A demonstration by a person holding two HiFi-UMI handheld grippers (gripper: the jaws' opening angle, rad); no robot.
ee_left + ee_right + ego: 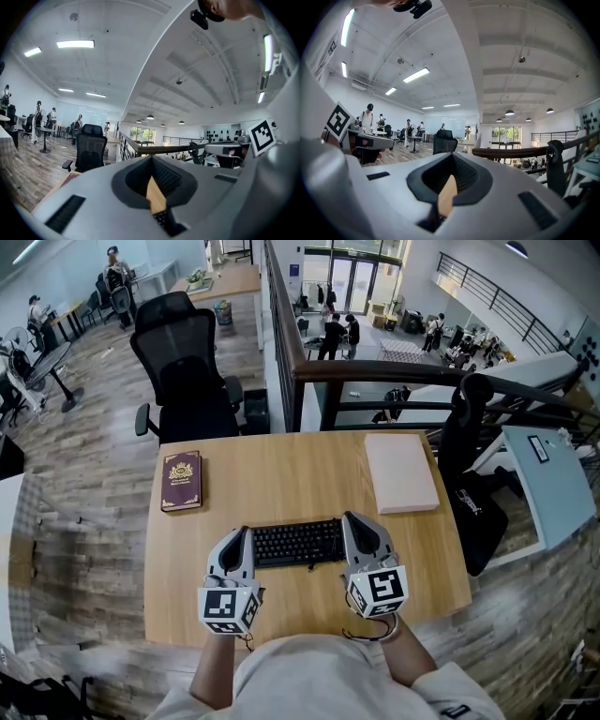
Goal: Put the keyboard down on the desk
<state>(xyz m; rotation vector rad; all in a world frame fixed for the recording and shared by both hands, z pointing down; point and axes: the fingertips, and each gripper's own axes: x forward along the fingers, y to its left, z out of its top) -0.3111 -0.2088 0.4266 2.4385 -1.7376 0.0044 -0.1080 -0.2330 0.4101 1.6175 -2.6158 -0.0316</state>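
A black keyboard (298, 543) lies flat on the wooden desk (281, 474), near its front edge. My left gripper (246, 532) rests at the keyboard's left end and my right gripper (349, 519) at its right end. Both point away from me with their jaws shut. In the left gripper view the jaws of the left gripper (152, 159) meet, and the opening between them shows bare desk wood and a few keyboard keys (161, 218). The right gripper (452, 158) looks the same in its own view, with only desk wood (447, 194) in the opening. Nothing shows clamped between either pair of jaws.
A dark red book (182, 481) lies at the desk's left. A white flat pad (400, 472) lies at the back right. A black office chair (186, 371) stands behind the desk, another black chair (466, 474) at its right side, and a railing (375, 371) runs behind.
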